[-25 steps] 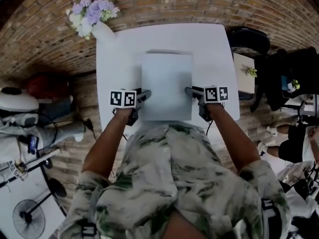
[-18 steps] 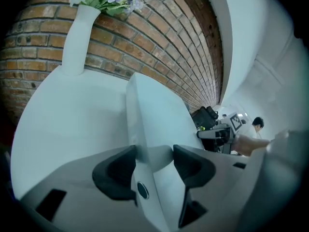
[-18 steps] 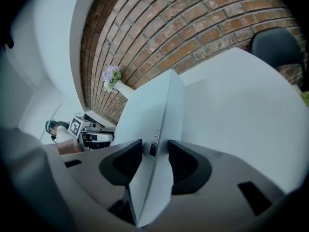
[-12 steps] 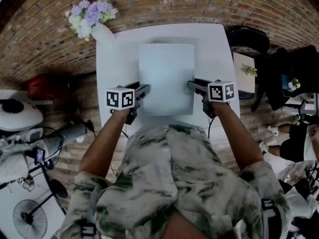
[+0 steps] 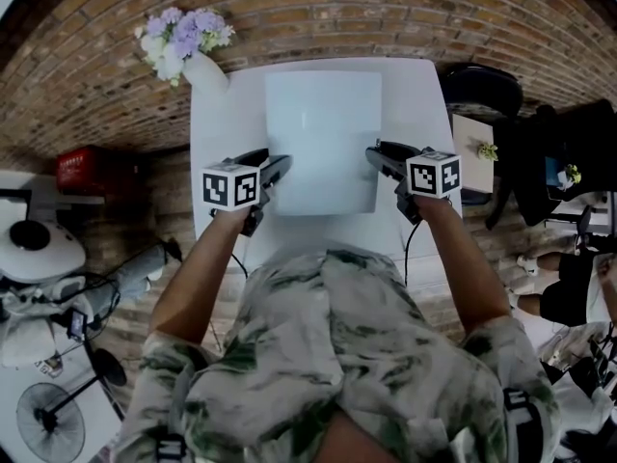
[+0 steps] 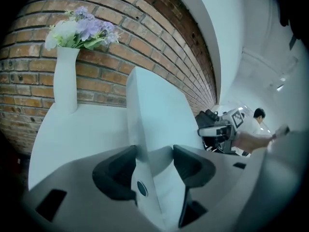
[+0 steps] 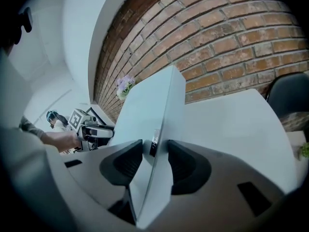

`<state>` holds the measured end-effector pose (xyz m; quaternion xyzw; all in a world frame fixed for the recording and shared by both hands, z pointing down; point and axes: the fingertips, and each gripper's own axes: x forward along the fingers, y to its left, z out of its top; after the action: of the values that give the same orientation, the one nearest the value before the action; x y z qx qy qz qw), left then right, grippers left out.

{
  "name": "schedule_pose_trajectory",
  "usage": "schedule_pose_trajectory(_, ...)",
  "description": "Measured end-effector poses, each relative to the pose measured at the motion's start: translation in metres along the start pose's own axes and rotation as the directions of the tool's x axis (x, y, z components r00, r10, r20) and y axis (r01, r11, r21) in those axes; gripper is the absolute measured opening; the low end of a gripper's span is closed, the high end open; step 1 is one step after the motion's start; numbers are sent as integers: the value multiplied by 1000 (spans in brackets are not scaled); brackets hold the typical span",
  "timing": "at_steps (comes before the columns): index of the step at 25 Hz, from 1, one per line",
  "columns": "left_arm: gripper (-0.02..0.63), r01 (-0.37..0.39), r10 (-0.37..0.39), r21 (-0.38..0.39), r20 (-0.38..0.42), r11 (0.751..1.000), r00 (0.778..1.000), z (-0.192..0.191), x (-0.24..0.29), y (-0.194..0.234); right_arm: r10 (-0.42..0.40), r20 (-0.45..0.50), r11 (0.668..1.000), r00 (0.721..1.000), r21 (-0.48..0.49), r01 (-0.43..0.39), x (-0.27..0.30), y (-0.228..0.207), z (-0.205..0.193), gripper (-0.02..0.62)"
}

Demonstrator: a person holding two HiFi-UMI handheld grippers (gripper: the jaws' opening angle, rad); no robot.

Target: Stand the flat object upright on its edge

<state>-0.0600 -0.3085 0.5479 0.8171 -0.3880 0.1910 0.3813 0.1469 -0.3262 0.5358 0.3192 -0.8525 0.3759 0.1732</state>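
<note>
Jaws of the left gripper (image 6: 153, 159) are clamped on the left edge of the flat white panel (image 5: 323, 133). Those of the right gripper (image 7: 155, 157) are clamped on the opposite edge, set fairly wide across its thickness. This two-sided hold probably allows an even pivot. The panel is tilted, near edge raised over the white table (image 5: 220, 123), far edge toward the brick wall (image 5: 386, 13) and the flower vase (image 5: 202, 66).
</note>
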Motion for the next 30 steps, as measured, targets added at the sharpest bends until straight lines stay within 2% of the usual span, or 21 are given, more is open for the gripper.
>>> schedule_pose_trajectory(13,255,-60,55,114,53,992,997,51,9,1,-20,43,988,999,-154,26,2,-11,50,179)
schedule_pose_trajectory(18,253,-105,95,157,73,982,993,71,16,4,-38,65,975,997,-218,51,6,-20,68,176)
schedule_pose_trajectory(24,252,-136,122,163,93,977,988,85,28,12,-49,75,959,996,-277,68,14,-30,87,173)
schedule_pose_trajectory(30,252,-186,162,208,126,960,979,109,41,24,-78,106,927,991,-358,112,25,-40,112,170)
